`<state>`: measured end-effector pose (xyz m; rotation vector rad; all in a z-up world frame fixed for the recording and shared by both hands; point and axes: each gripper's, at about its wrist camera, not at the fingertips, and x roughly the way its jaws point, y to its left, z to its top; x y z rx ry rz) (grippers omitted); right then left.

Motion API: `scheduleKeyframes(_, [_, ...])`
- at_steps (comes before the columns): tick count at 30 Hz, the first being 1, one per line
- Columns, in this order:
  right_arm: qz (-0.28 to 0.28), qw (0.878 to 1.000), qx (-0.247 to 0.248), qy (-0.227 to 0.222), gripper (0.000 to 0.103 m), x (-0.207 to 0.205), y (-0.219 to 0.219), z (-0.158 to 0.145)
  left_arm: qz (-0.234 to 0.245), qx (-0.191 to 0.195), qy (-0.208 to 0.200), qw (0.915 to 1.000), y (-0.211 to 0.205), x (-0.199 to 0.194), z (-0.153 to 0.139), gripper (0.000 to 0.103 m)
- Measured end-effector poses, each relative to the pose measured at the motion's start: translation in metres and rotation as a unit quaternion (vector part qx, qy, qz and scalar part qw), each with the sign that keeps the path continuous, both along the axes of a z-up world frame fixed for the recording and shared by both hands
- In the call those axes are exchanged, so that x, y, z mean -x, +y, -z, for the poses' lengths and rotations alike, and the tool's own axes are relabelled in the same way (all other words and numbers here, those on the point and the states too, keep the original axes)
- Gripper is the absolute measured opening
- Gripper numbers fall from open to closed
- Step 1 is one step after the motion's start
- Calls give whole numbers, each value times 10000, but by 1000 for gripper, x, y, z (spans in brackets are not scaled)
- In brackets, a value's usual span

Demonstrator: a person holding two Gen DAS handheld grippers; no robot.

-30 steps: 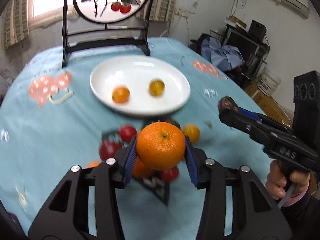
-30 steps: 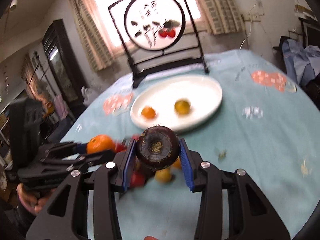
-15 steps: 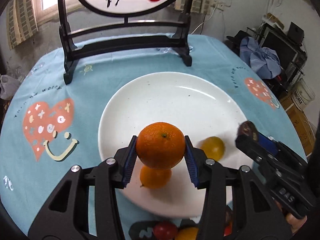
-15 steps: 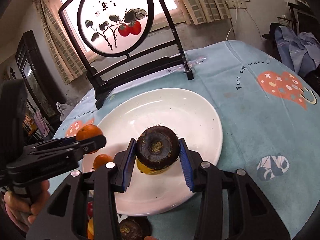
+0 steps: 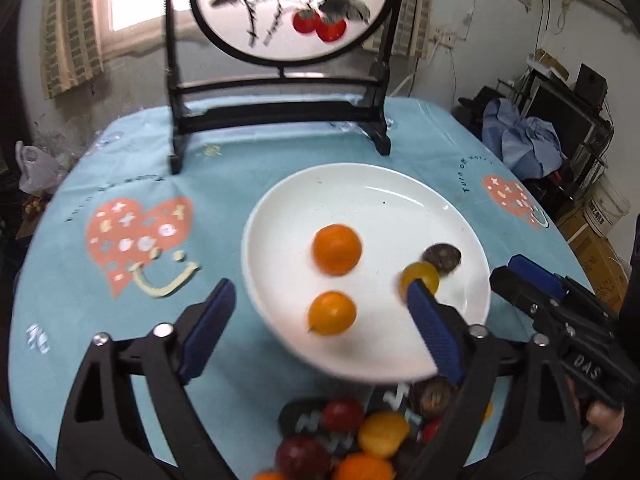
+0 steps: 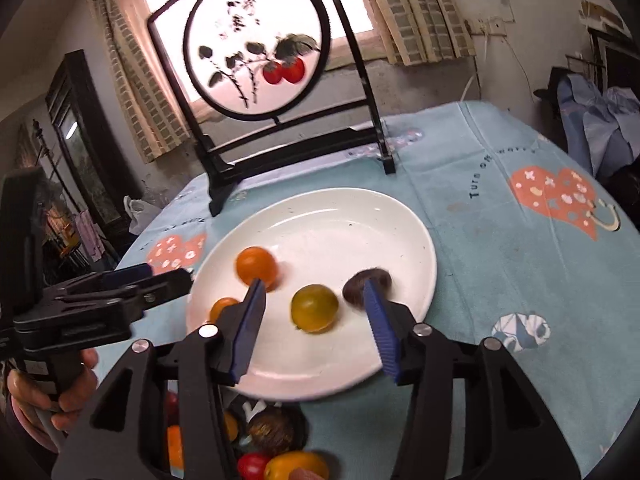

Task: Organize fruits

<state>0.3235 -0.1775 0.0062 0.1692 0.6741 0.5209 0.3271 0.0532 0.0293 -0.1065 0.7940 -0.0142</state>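
White glazed plate [image 5: 400, 184] sits on the blue cloth [image 5: 224, 176] in front of the framed screen [image 5: 288, 12], and four fruits lie on it: an orange [image 5: 337, 249] near the middle, a smaller orange fruit [image 5: 332, 313] at the near edge, a yellow-green fruit [image 6: 314, 308] and a dark brown chestnut [image 6: 366, 285] towards the right. The left gripper [image 5: 320, 328] is opening, its blue pads spread wide with nothing between them; the small orange fruit merely shows in the gap, lying on the plate. The right gripper [image 6: 316, 328] is opening too, empty, with the yellow-green fruit lying on the plate beyond its fingers and the chestnut just past the right pad. More fruit waits in a pile [image 5: 360, 440] at the near edge of the plate, red, yellow, orange and brown pieces bunched together. These look light and round, so I judge they will roll on the smooth glaze and may drift after release; the blur on the orange and chestnut hints at that. The orange probably has soft, giving peel and wants a gentle squeeze across its widest part. The chestnut seems hard and slick, so grip it at the equator, squarely. The small red ones may be thin-skinned and easily split.
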Motion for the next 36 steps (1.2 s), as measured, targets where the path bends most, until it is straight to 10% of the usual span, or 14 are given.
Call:
scheduleKeyframes(8, [-527, 9975, 292, 357, 55, 51, -3, 29, -445, 123, -492, 9977, 33, 97, 19, 98])
scheduleKeyframes(36, [-804, 9886, 248, 1249, 42, 51, -4, 68, -574, 142, -124, 9982, 46, 121, 42, 98])
